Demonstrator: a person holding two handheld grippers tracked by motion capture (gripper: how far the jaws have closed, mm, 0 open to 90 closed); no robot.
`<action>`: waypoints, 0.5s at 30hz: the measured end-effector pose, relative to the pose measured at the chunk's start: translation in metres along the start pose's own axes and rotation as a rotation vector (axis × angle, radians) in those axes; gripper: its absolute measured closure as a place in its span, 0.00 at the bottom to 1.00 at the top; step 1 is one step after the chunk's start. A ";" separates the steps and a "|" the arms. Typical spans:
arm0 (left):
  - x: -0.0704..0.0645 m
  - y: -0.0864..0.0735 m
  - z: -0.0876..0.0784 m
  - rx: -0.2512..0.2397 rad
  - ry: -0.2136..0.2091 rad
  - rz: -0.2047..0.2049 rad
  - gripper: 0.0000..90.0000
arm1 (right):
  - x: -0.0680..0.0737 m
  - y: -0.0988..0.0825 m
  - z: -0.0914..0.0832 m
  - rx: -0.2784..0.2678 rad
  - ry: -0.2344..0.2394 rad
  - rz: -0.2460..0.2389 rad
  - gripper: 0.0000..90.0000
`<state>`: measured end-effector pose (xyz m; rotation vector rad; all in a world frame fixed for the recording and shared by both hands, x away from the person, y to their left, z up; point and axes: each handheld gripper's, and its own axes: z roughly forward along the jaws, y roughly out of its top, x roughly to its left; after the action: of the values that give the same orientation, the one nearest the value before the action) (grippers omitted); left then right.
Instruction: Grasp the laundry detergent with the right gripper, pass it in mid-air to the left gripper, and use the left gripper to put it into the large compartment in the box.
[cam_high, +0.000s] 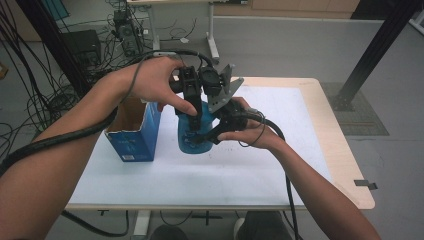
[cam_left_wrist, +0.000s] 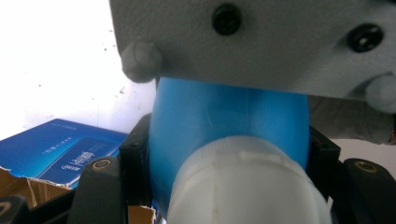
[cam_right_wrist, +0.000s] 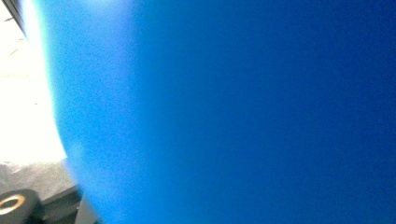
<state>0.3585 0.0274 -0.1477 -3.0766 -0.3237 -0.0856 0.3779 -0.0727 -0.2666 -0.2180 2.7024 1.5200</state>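
We have the upright blue bottle (cam_high: 192, 135) mid-worktop (cam_high: 165, 175), left gripper (cam_high: 194, 116) clamped on its neck from above, right gripper (cam_high: 210, 137) grasping its body from the right.

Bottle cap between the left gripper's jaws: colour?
White cap on a blue bottle; clearest in the left gripper view.

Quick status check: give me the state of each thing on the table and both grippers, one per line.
Blue bottle: upright on the table, white cap on, held by both grippers.
Blue box: standing beside the bottle, top flaps open.
Left gripper: shut on the bottle's neck from above.
Right gripper: pressed against the bottle's side, low down, jaws shut on it.
Table: white sheet on top, flat.
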 end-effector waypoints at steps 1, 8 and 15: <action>0.000 0.000 0.000 -0.001 0.001 -0.001 0.41 | 0.000 0.000 0.000 -0.001 -0.001 -0.001 0.46; -0.001 0.001 -0.002 -0.001 0.005 -0.001 0.41 | 0.000 0.000 -0.002 -0.004 -0.004 0.004 0.46; -0.001 0.001 -0.002 -0.001 0.008 -0.001 0.41 | 0.000 0.000 -0.003 -0.004 -0.007 0.010 0.46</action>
<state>0.3574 0.0263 -0.1455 -3.0758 -0.3256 -0.0973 0.3775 -0.0750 -0.2650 -0.1993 2.6995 1.5254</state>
